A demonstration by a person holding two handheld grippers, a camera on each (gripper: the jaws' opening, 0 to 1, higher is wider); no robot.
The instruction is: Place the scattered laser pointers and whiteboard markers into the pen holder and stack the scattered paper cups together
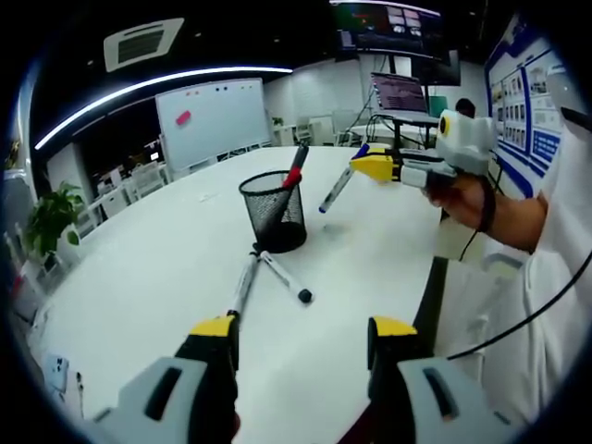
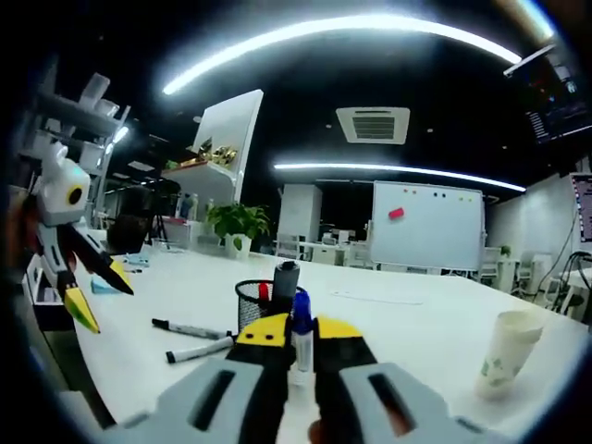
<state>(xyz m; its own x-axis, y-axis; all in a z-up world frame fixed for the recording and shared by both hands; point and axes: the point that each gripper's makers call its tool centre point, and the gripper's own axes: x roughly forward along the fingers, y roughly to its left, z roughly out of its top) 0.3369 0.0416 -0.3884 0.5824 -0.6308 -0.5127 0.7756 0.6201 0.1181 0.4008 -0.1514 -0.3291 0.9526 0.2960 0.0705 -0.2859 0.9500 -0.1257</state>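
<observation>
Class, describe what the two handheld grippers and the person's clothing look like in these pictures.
Each gripper, left gripper and right gripper, has grey moulded bodies, black jaws and yellow tips. Seen from the left gripper view, the right one has a white housing. The person wears a white garment; a black cable trails across it.

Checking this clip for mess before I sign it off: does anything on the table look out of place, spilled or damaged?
Two markers lie loose on the white table beside the mesh pen holder rather than in it. The right gripper is shut on a blue-capped marker. The paper cups stand upright. No spill or damage shows.
</observation>
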